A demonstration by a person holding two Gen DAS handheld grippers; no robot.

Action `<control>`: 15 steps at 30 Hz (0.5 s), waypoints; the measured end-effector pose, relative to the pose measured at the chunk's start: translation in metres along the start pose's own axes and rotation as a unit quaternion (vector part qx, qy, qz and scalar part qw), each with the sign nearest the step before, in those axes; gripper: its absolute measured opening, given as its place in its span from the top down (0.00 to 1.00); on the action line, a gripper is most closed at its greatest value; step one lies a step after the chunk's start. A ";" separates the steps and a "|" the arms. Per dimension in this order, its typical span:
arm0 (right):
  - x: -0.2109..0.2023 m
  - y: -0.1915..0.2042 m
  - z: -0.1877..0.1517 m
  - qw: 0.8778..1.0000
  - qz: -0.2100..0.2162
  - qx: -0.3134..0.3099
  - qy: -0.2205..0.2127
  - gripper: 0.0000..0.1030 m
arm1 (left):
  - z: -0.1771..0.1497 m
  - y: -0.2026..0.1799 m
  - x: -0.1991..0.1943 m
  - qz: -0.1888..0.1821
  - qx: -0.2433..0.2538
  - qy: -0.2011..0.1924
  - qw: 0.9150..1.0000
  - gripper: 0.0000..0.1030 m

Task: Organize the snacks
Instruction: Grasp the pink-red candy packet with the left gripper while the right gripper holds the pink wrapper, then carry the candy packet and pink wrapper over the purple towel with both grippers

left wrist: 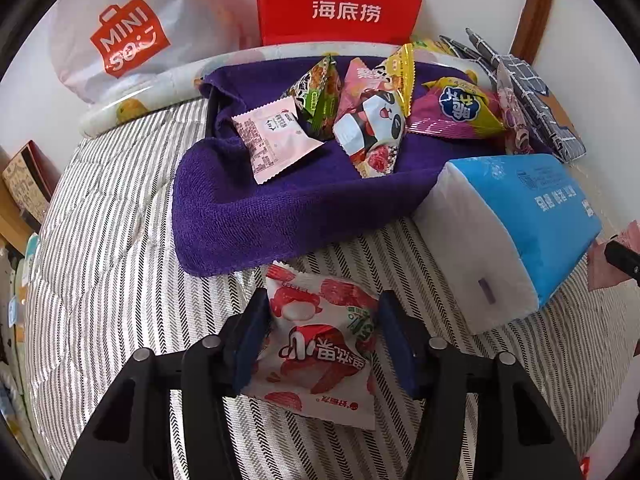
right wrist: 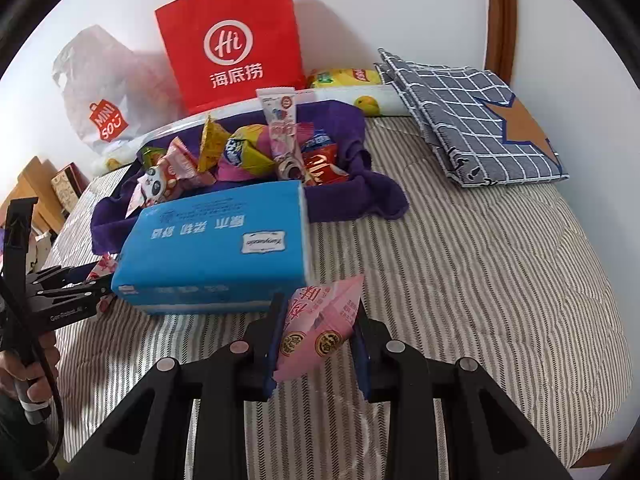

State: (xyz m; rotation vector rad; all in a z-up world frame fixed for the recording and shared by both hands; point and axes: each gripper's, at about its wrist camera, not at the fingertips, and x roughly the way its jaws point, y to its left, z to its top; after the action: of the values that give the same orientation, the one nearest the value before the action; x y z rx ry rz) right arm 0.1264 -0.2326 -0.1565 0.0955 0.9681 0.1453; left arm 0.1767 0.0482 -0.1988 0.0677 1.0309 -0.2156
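Note:
My left gripper is shut on a white and red snack packet, held just above the striped bed in front of the purple towel. Several snack packets lie on the towel: a pale pink one, a green one, a panda one and a purple-yellow one. My right gripper is shut on a pink snack packet, right of the blue tissue pack. The left gripper also shows in the right wrist view, at the left edge.
The blue tissue pack lies at the towel's near right corner. A red paper bag and a white Miniso bag stand against the wall behind. A folded checked cloth lies at the back right. Striped bedding spreads right.

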 end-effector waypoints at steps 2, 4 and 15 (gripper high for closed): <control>-0.001 0.003 -0.002 1.000 0.004 -0.005 -0.001 0.73 | 0.000 0.001 -0.001 -0.001 0.002 -0.002 1.000 0.50; -0.003 0.004 -0.003 1.000 0.006 -0.006 0.000 0.73 | -0.001 0.002 -0.002 -0.005 0.001 -0.003 1.000 0.52; -0.027 0.008 -0.007 1.000 0.017 -0.003 -0.022 0.73 | -0.006 0.015 -0.020 -0.027 -0.033 -0.001 0.999 0.57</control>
State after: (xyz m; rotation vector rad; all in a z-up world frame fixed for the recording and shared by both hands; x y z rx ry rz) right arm 0.1050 -0.2286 -0.1375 0.1091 0.9232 0.1758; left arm 0.1650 0.0664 -0.1859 -0.0203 1.0381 -0.2298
